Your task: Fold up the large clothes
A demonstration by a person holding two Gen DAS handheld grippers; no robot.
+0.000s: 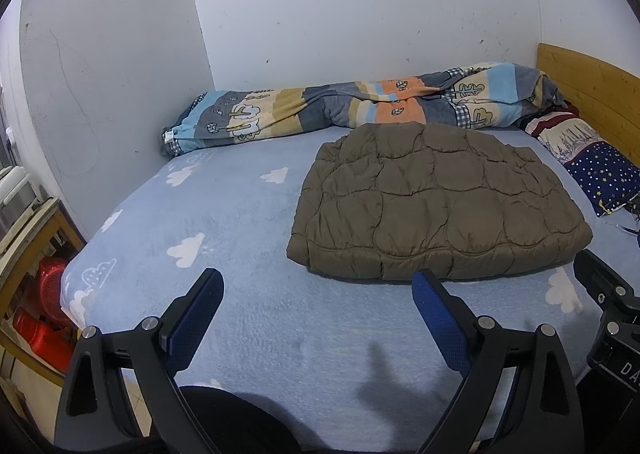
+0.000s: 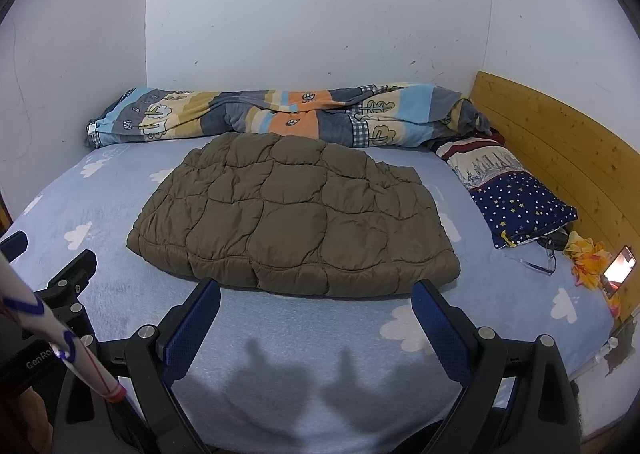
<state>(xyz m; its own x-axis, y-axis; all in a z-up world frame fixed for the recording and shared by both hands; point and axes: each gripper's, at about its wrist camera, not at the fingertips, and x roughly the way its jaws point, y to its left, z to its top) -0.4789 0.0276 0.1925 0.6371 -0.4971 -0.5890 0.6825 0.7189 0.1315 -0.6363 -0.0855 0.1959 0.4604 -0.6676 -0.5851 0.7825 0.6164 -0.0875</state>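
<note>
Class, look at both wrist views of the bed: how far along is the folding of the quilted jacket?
Done: the brown quilted jacket lies as a compact folded bundle on the cloud-print sheet.
In hand: nothing; the left gripper and right gripper are both open, short of its near edge.
Left: perhaps one more fold or tidying; whether it needs that, I cannot tell.

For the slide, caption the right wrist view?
Open right hand-held gripper hovers before a folded brown quilted jacket on the bed.

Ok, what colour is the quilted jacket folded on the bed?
Olive brown, plain with stitched quilting; the quilted jacket shows best in the right wrist view.
</note>
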